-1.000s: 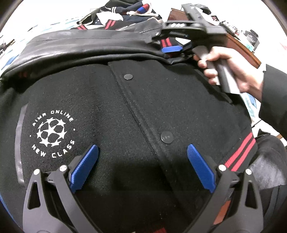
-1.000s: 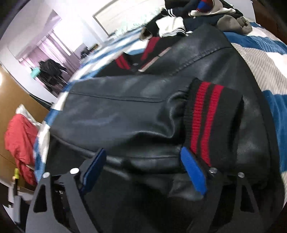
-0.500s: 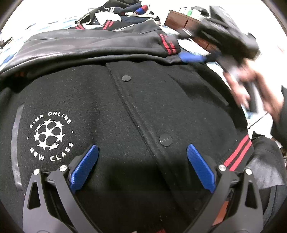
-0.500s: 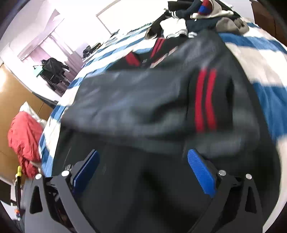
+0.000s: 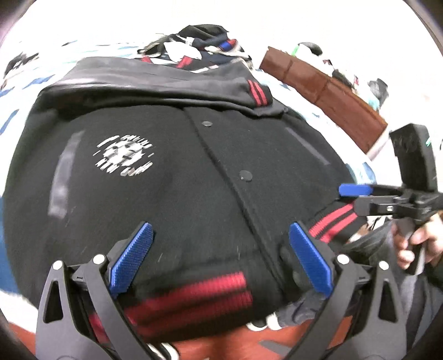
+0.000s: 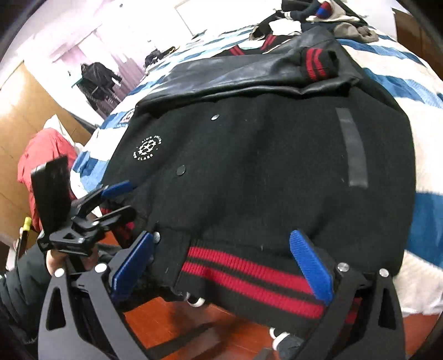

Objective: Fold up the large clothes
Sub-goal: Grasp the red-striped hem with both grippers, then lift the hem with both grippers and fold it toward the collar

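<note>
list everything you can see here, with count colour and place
jacket: one, black with red-striped hem, snaps and white logo, lying front up on the bed, hem over the near edge
sleeve: one, black leather with red-striped cuff, folded across the jacket's top
bed: one, blue and white striped cover, under the jacket
clothes pile: one, mixed dark and white, far end of the bed
red garment: one, left of the bed
floor: red-brown, below the hem
left gripper: one, black with blue fingers, open over the hem
right gripper: one, the same, open over the hem
</note>
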### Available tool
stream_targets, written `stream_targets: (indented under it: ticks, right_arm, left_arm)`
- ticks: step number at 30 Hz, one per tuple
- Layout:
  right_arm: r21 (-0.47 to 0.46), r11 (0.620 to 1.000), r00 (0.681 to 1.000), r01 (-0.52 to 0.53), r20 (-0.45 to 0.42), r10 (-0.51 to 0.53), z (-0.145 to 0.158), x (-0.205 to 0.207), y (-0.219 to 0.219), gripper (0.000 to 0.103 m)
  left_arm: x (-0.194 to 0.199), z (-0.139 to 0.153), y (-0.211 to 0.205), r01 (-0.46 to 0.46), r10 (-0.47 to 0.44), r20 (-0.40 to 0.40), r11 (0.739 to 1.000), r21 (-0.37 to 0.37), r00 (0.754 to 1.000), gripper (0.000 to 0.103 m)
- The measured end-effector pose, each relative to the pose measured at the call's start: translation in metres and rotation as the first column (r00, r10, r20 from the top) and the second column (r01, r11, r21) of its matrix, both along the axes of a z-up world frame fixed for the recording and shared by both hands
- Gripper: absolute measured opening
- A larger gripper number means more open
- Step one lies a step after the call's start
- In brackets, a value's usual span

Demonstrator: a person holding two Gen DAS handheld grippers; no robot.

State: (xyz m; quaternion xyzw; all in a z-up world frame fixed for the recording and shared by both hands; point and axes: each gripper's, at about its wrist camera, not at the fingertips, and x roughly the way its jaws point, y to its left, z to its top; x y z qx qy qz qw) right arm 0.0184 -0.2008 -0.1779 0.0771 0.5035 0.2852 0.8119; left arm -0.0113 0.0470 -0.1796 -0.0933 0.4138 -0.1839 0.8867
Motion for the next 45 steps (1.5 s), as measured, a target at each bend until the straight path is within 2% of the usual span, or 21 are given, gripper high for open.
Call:
stream_targets:
  ticks: [3,6,8,10,12,13,15,17,19,24,27,32,36,40,45]
  right_arm:
    - [0.019,0.999,1.0,0.027,-0.003,-0.027,-0.014,-0.006,-0.011,0.097]
    - [0.043,0.999,0.999,0.027,0.015,-0.028,-0.03,-0.012,-0.02,0.097]
    - [0.037,0.999,0.998,0.015,0.058,-0.017,-0.036,-0.016,-0.02,0.097]
    - [0.003,1.0,0.992,-0.014,0.125,0.013,-0.038,-0.026,-0.015,0.098]
    - [-0.047,0.998,0.975,-0.036,0.216,0.045,-0.043,-0.037,-0.01,0.098]
    - [-0.064,0.997,0.968,-0.041,0.244,0.055,-0.044,-0.041,-0.009,0.098]
    - [-0.104,0.994,0.955,-0.045,0.288,0.074,-0.044,-0.049,-0.007,0.098]
    - [-0.072,0.997,0.954,-0.022,0.298,0.043,-0.039,-0.049,-0.01,0.098]
    - [-0.041,0.999,0.954,0.009,0.299,0.003,-0.033,-0.048,-0.015,0.098]
    - [-0.011,0.987,0.9,0.161,0.411,-0.142,-0.012,-0.042,-0.04,0.098]
    - [-0.032,0.966,0.893,0.256,0.392,-0.224,-0.021,-0.031,-0.058,0.098]
    - [-0.058,0.936,0.876,0.347,0.376,-0.301,-0.032,-0.018,-0.075,0.098]
    - [-0.049,0.902,0.859,0.428,0.332,-0.39,-0.044,-0.007,-0.093,0.098]
    - [0.026,0.898,0.871,0.438,0.234,-0.432,-0.057,0.002,-0.104,0.098]
    - [0.074,0.901,0.883,0.427,0.181,-0.433,-0.063,0.003,-0.101,0.099]
  left_arm:
    - [-0.017,0.004,0.01,-0.027,0.027,-0.001,1.0,-0.012,1.0,0.096]
    - [-0.024,-0.001,0.014,-0.039,0.04,-0.05,0.999,0.019,0.998,0.096]
    - [-0.031,-0.004,0.017,-0.043,0.046,-0.065,0.998,0.046,0.997,0.096]
    - [-0.04,0.0,0.017,-0.045,0.049,-0.039,0.996,0.078,0.998,0.096]
    - [-0.051,0.01,0.02,-0.085,0.083,0.025,0.988,0.132,0.996,0.096]
    - [-0.056,0.015,0.027,-0.115,0.108,0.06,0.985,0.131,0.992,0.096]
    - [-0.063,0.023,0.043,-0.161,0.151,0.113,0.984,0.08,0.982,0.096]
    - [-0.069,0.027,0.059,-0.22,0.207,0.168,0.973,0.064,0.964,0.096]
    - [-0.069,0.023,0.078,-0.287,0.273,0.185,0.956,0.053,0.944,0.096]
    - [-0.057,0.002,0.105,-0.387,0.378,0.134,0.921,0.044,0.916,0.096]
    - [-0.042,-0.008,0.113,-0.409,0.405,0.096,0.912,0.028,0.909,0.096]
    - [-0.022,-0.029,0.118,-0.415,0.416,0.019,0.909,-0.045,0.909,0.096]
    - [-0.015,-0.035,0.118,-0.424,0.425,0.017,0.904,-0.051,0.905,0.096]
    - [-0.011,-0.042,0.123,-0.428,0.429,-0.012,0.898,-0.097,0.903,0.096]
    - [-0.011,-0.045,0.125,-0.404,0.403,-0.041,0.904,-0.141,0.914,0.096]
